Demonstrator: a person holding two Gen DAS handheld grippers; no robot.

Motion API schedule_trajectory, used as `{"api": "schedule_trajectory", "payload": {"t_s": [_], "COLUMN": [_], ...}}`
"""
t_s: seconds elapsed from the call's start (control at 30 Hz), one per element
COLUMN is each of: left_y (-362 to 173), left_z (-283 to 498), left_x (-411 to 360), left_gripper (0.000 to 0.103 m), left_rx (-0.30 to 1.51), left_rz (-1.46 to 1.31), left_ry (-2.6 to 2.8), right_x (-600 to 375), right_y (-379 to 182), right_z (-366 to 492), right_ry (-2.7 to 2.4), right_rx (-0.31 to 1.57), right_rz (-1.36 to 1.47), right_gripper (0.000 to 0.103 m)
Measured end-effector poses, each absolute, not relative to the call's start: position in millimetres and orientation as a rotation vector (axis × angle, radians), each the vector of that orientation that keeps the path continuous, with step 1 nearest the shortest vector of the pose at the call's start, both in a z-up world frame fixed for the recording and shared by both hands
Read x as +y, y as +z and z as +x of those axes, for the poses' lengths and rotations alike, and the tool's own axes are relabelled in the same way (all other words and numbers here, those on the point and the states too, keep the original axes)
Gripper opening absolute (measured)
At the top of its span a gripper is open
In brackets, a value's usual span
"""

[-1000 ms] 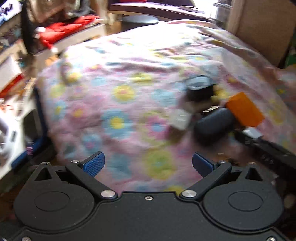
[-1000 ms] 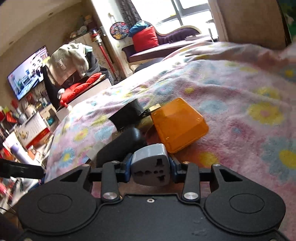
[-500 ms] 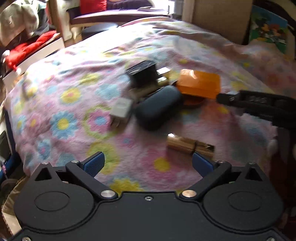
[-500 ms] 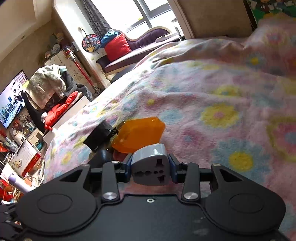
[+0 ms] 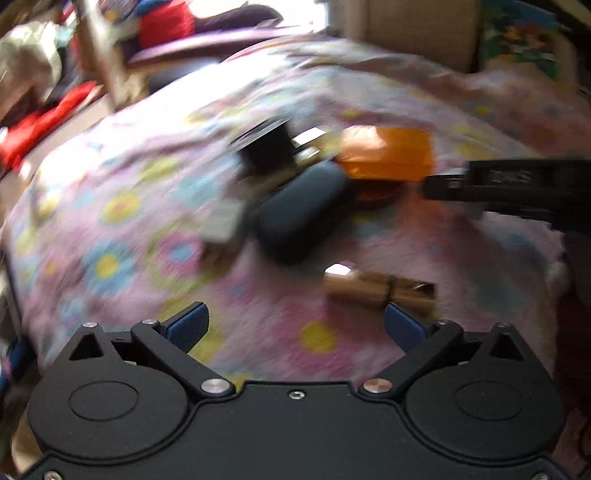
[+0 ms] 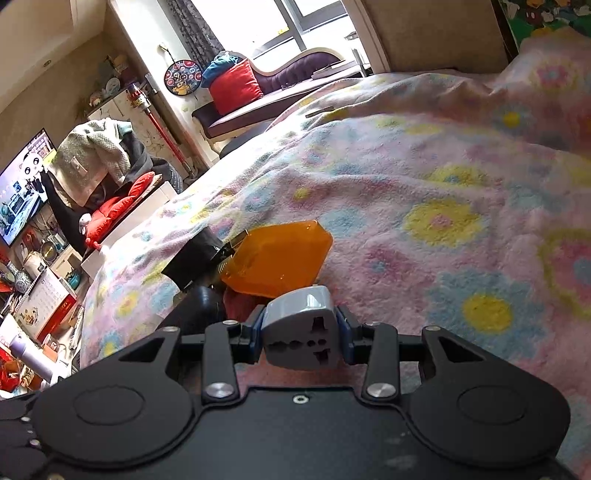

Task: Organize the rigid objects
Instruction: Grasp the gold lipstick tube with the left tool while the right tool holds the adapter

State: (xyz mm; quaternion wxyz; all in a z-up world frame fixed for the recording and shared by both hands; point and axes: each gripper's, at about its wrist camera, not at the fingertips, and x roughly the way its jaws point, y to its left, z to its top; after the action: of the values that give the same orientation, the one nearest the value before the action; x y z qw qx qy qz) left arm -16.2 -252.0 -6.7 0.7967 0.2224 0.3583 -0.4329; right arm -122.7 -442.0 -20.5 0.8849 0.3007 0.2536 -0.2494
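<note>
A cluster lies on the flowered blanket [image 5: 110, 229]: an orange box [image 5: 388, 153], a black oval case [image 5: 303, 214], a black cube [image 5: 267, 147], a small grey block [image 5: 225, 221] and a gold tube [image 5: 376, 290]. My left gripper [image 5: 293, 321] is open and empty, just short of the gold tube. My right gripper [image 6: 300, 330] is shut on a grey plug adapter [image 6: 301, 328], held beside the orange box [image 6: 275, 256]. The right gripper's fingers [image 5: 498, 184] enter the left wrist view from the right.
The bed's left edge drops to a cluttered floor with red cushions [image 6: 114, 206] and boxes [image 6: 44, 302]. A bench with a red pillow [image 6: 232, 85] stands by the window. A brown headboard [image 6: 436, 33] is at the far end.
The left wrist view has moved in toward the cluster and is blurred. The right gripper has kept hold of the adapter and shifted a little beside the orange box.
</note>
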Motion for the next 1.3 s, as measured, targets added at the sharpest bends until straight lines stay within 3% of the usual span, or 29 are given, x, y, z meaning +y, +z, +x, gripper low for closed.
{"api": "schedule_trajectory", "payload": {"t_s": [0.1,0.63,0.73,0.83,0.9,1.3], "left_y": [-13.7,-20.0,-23.3,-24.3,-22.0,6.4], "left_z": [-28.2,-18.0,-18.4,-21.9,-25.0,4.8], "left_x": [-256.9,-273.1,-274.3,-269.9,-268.0,-209.4], "left_gripper": [0.099,0.095,0.082,0.080,0.066,0.066], "left_rx": [0.697,0.685,0.719,0.709,0.701,0.793], "left_rz": [0.522,0.454,0.452,0.455,0.454,0.493], "left_ry": [-1.010,-1.180,-1.235,-1.249,-1.275,-0.886], "right_x": [-445.0,-443.4,-442.0,-441.3,-440.4,-408.8], "right_y": [-21.9,-22.7,-22.8,-23.0,-23.7,-32.7], "right_z": [-123.6,-124.2,-123.8,-123.6,-123.4,-106.6], "right_ry": [-0.516,-0.519,-0.520,-0.521,-0.524,-0.586], "right_rx": [0.525,0.517,0.516,0.513,0.510,0.489], "right_rz": [0.639,0.632,0.626,0.623,0.620,0.351], "right_gripper": [0.039,0.040,0.040,0.040,0.040,0.040]}}
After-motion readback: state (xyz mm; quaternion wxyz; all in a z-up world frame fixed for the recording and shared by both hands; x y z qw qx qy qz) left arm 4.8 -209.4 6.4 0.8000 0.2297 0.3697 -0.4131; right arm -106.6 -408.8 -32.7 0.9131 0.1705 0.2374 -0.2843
